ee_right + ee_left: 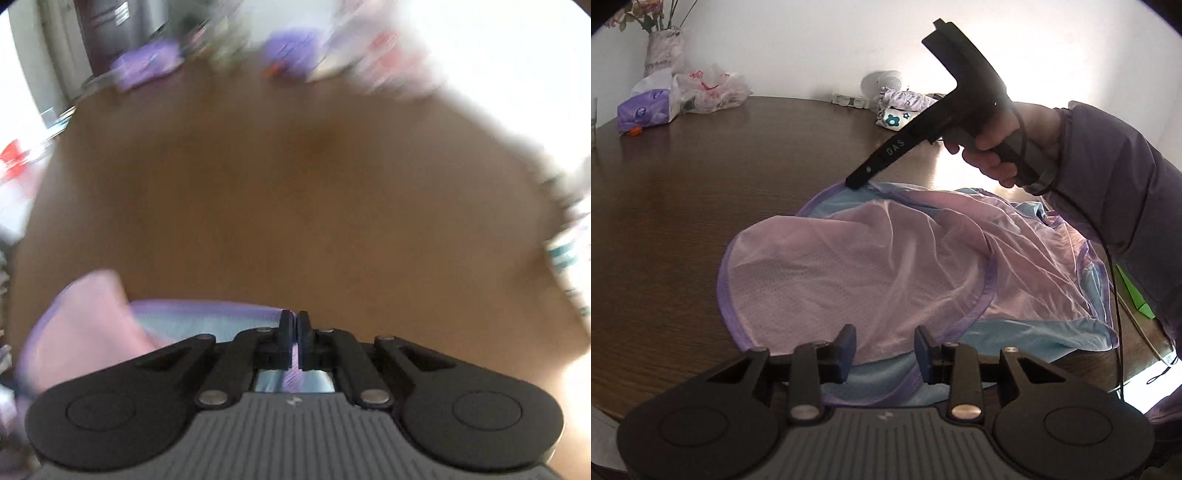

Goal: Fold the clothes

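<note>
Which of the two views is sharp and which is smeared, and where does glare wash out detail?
Left wrist view: sharp; garment and table grain are crisp, with glare whitening the wall and tabletop behind the right tool. Right wrist view: heavy motion smear across the table and background clutter, upper right blown out white; only the tool itself stays clear.

- A thin pink garment (886,266) with a purple-bound edge and a light blue inner side is seen spread, rumpled, on the brown table (683,221).
- Its pink layer is folded over the blue one, which shows at 6 o'clock and at 12 o'clock.
- Its purple hem (293,360) at 12 o'clock is pinched in the right claw (294,321).
</note>
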`<state>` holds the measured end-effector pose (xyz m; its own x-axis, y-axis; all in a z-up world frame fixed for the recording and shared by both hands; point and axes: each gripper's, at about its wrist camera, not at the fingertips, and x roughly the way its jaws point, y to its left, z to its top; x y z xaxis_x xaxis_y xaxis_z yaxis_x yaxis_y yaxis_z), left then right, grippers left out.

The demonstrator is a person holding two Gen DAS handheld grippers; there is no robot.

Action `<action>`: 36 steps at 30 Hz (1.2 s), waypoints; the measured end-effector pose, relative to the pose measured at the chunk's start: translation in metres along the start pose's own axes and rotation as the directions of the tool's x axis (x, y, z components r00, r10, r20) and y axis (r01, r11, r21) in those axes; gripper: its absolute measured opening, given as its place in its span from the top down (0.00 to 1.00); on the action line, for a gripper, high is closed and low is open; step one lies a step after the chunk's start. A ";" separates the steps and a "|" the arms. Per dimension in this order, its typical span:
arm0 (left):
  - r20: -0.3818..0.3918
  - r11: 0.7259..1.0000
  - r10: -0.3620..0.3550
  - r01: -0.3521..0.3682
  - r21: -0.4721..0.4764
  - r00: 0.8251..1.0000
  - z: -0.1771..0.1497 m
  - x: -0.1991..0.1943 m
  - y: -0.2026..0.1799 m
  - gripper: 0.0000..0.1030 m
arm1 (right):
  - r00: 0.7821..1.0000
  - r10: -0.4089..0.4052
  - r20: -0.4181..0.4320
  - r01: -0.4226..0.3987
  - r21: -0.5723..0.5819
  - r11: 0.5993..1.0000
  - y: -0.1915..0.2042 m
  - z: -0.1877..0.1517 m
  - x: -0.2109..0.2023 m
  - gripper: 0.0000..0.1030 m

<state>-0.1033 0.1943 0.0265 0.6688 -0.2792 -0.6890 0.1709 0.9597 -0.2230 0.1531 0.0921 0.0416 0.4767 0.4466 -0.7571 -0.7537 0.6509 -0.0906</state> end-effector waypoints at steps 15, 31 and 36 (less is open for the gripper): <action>0.074 0.999 -0.045 0.047 -0.022 0.996 0.029 -0.006 -0.005 0.59 | 0.967 -0.171 0.188 0.120 0.257 0.959 -0.032 -0.051 -0.136 0.40; -0.047 0.963 -0.199 0.205 0.174 0.979 0.020 0.025 -0.029 0.52 | 0.983 -0.053 0.173 -0.014 0.362 0.932 0.059 -0.288 -0.213 0.37; -0.033 0.940 -0.259 0.260 0.223 0.965 0.010 0.019 -0.032 0.52 | 0.984 -0.027 0.177 -0.028 0.305 0.952 0.062 -0.295 -0.211 0.37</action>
<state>-0.0882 0.1589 0.0273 0.5775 -0.5192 -0.6300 0.4954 0.8363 -0.2349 -0.1273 -0.1432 0.0051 0.5697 0.5302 -0.6280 -0.5929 0.7943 0.1326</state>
